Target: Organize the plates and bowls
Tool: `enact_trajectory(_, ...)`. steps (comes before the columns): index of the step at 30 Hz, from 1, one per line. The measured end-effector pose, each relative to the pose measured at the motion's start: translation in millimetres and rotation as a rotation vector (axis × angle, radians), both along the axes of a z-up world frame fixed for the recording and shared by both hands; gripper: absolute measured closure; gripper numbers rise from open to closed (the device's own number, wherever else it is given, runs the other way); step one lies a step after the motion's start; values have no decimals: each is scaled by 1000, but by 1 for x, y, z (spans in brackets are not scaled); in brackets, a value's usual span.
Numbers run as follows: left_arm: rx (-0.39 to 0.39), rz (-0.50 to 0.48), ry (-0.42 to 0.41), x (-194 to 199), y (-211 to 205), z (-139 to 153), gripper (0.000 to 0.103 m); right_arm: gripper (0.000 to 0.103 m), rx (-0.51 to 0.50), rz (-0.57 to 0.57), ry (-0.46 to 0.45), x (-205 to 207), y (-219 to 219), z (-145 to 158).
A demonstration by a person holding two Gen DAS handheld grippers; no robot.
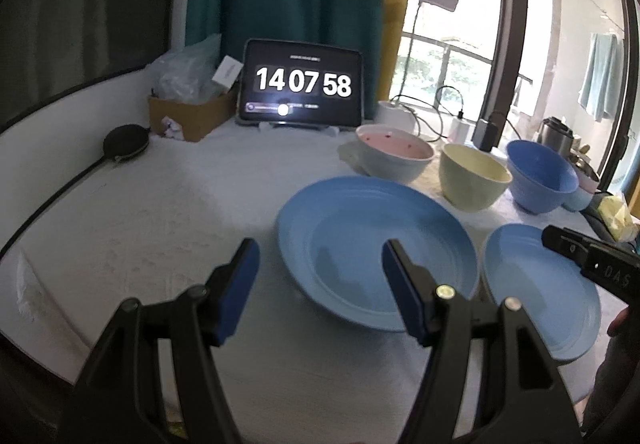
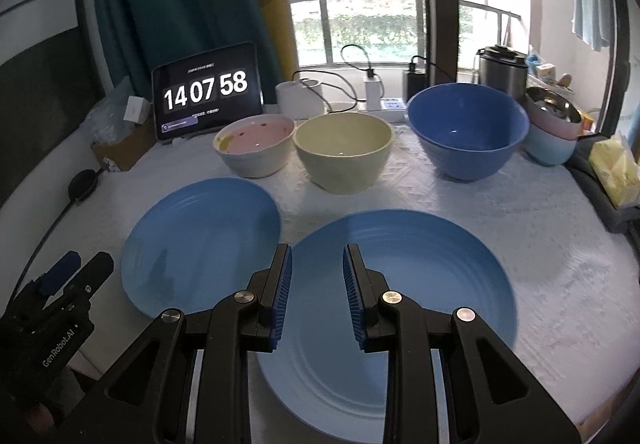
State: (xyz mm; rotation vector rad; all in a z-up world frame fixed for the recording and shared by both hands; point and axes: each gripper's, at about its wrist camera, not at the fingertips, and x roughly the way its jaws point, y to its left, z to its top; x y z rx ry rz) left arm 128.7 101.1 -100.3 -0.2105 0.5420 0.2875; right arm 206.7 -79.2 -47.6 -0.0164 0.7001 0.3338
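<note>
Both wrist views look down and forward toward the tablet clock (image 1: 302,84), close above the surface (image 1: 160,204); the left sits further left. Both share the two blue plates (image 2: 200,240).

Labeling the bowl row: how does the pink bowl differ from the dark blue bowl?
The pink bowl is pink inside, pale outside, with dark specks; the dark blue bowl is plain blue throughout. Pink is smaller and at the row's left end; blue is larger, to the right. Both stand upright on the white cloth.

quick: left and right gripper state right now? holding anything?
Left gripper: open, nothing between the pads, over the near edge of the left blue plate.
Right gripper: open with a narrower gap, holding nothing, above the right blue plate.
</note>
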Motion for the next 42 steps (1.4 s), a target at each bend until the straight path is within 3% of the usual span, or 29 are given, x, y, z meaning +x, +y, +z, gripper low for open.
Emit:
enact_trajectory(8,14,32,11,8,15,-9,38,75,-13,17,21,11,19,-8)
enact_trajectory(20,-25,38,41,19,28,-23,38,75,-29,39,51,24,40,-17)
enact_trajectory(42,-150,-5,174,64,52,-40,38,75,-77,15,178,76,76,-35)
